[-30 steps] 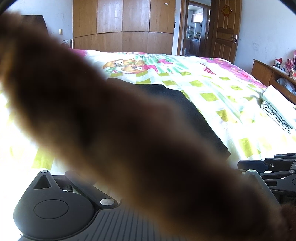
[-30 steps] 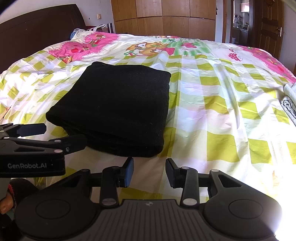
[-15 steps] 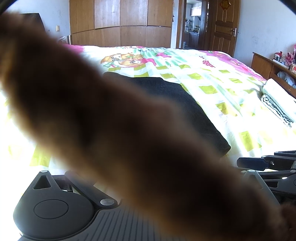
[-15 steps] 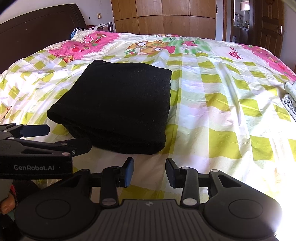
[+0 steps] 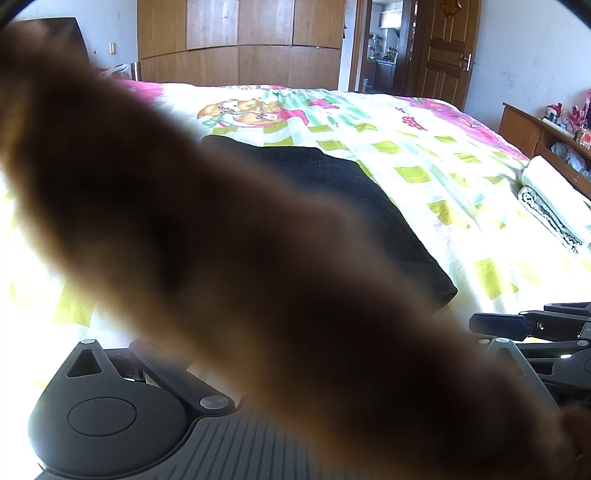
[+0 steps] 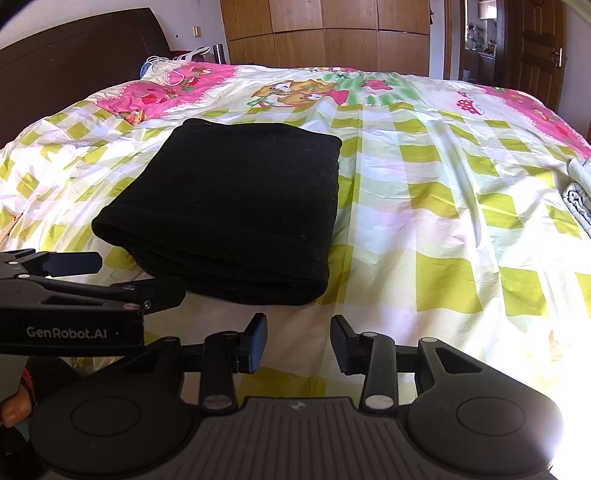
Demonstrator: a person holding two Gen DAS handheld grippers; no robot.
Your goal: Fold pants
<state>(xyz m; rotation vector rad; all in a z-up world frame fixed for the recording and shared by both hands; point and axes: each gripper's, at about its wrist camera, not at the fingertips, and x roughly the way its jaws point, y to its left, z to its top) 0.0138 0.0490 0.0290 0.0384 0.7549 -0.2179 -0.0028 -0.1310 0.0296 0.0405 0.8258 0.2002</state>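
Checked green-and-white bedding [image 6: 424, 229] covered the bed, and on it lay the black pants [image 6: 236, 206], folded into a thick rectangle. Just short of their near edge, the right gripper [image 6: 298, 343] hung with jaws apart, empty. Beside it, the left gripper [image 6: 136, 277] showed side-on; I couldn't tell its jaws' state.

Sunlit bed [image 6: 424, 192], dark headboard [image 6: 74, 59], wooden wardrobe [image 6: 332, 33], open door [image 5: 447, 51].
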